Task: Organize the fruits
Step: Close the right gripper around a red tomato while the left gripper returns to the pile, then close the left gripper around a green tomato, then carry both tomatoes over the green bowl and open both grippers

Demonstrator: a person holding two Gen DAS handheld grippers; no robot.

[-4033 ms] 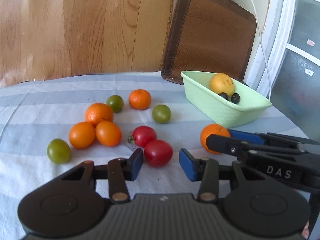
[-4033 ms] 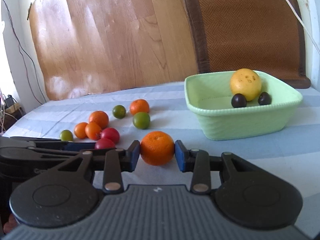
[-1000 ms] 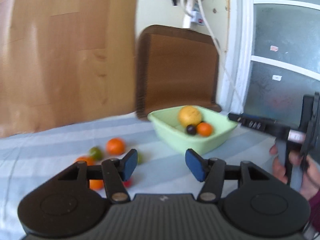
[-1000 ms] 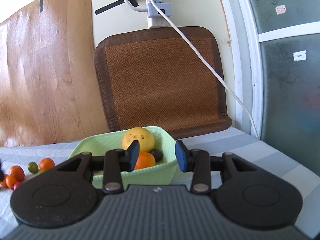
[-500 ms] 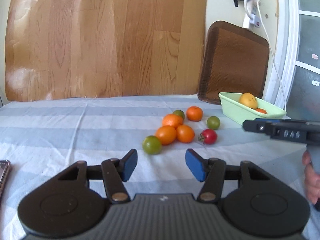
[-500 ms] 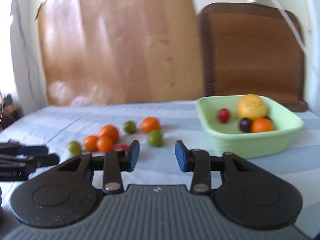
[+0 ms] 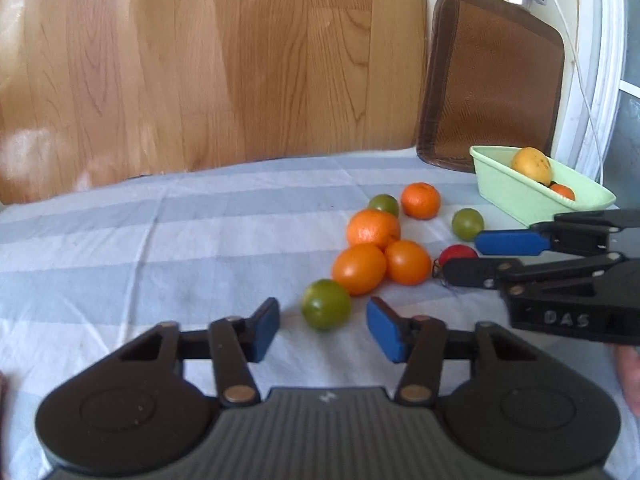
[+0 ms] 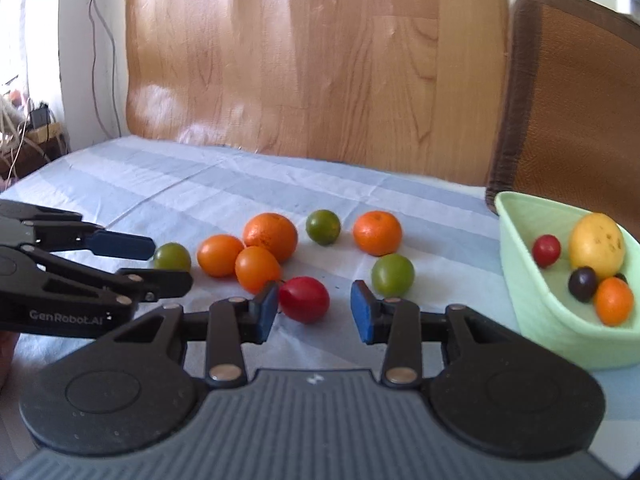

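Left gripper [image 7: 323, 326] jaws apart, just been closing, empty: green tomato [image 7: 326, 309] sits lower centre, dead ahead. Right gripper [image 8: 314, 307] apart, empty; red tomato [image 8: 304, 299] beside its left pad.

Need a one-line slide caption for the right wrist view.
Right gripper open, nearing a red tomato; green bowl holds five fruits.
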